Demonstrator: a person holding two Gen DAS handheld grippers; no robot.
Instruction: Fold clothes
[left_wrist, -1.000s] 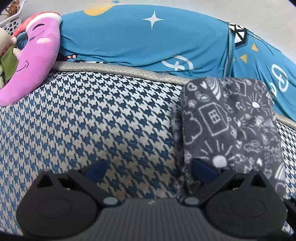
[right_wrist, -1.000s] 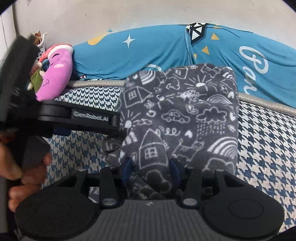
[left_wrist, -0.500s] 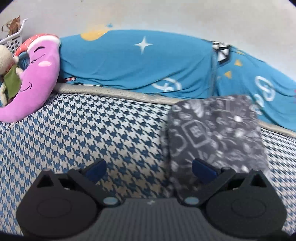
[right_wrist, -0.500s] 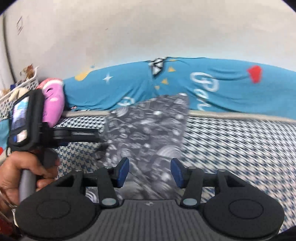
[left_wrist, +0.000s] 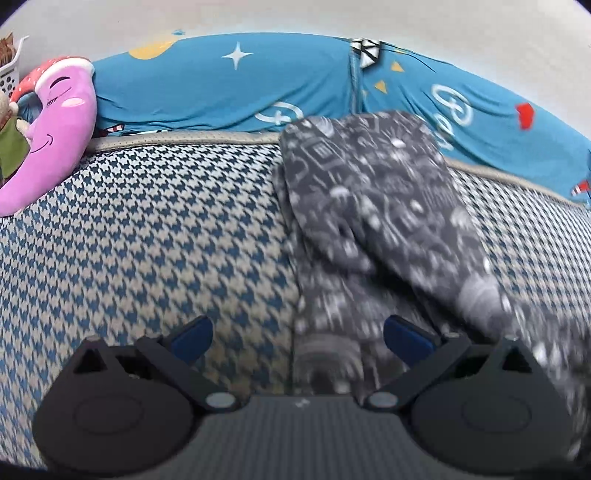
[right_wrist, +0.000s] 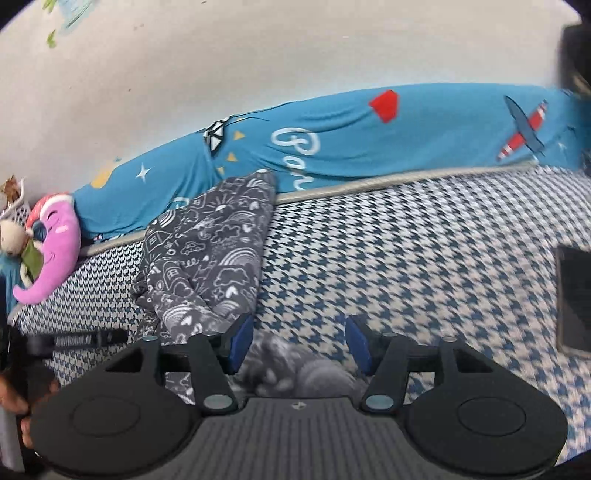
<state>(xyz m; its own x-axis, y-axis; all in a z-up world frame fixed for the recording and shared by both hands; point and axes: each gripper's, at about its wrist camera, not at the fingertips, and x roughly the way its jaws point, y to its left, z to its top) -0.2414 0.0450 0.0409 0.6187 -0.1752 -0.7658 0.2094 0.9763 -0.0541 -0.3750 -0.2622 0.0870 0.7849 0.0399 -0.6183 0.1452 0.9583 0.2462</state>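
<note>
One grey garment on the checked bed.
Both grippers, left and right, have jaws open, empty; one pink pillow, one blue bolster behind.

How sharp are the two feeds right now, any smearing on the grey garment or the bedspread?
Left wrist view: the grey printed garment is motion-smeared, worst at its near right; the houndstooth bedspread stays fairly crisp. Right wrist view: the garment's far part is sharp, the fold between the jaws blurred. Both views bend the bed edge, fisheye style.
</note>
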